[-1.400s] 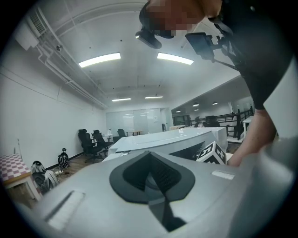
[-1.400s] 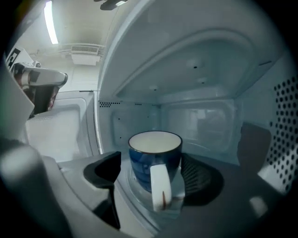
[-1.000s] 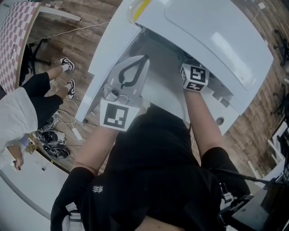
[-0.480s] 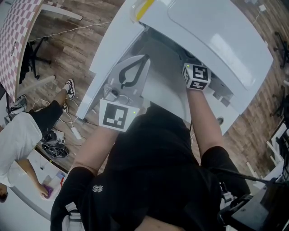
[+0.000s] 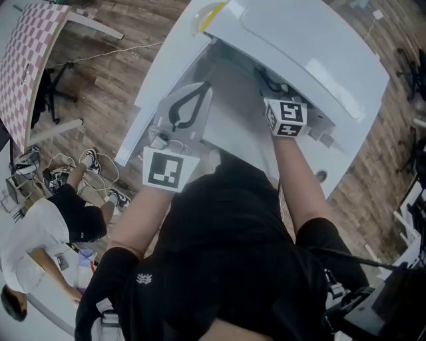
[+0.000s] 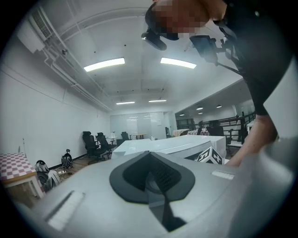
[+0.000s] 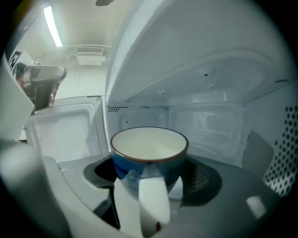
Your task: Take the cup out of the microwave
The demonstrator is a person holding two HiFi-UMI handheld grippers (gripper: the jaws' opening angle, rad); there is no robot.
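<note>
A blue cup (image 7: 149,155) with a white inside and a white handle (image 7: 152,200) sits inside the white microwave (image 5: 313,46). My right gripper (image 7: 149,188) is shut on the cup, with the handle between its jaws. From the head view the right gripper (image 5: 267,81) reaches into the oven cavity, and the cup is hidden there. The microwave door (image 5: 160,80) stands open to the left. My left gripper (image 5: 190,110) hangs in front of that door, shut and holding nothing. The left gripper (image 6: 153,181) points out toward the room.
The cavity's walls and ceiling (image 7: 209,116) close in around the cup. A yellow object (image 5: 208,12) lies on the microwave's top. A checkered table (image 5: 26,60), floor cables (image 5: 93,166) and another person (image 5: 60,226) are at the left.
The right gripper has shifted slightly back toward me at the oven mouth. My left gripper has hardly moved. The person at the lower left has walked across the floor.
</note>
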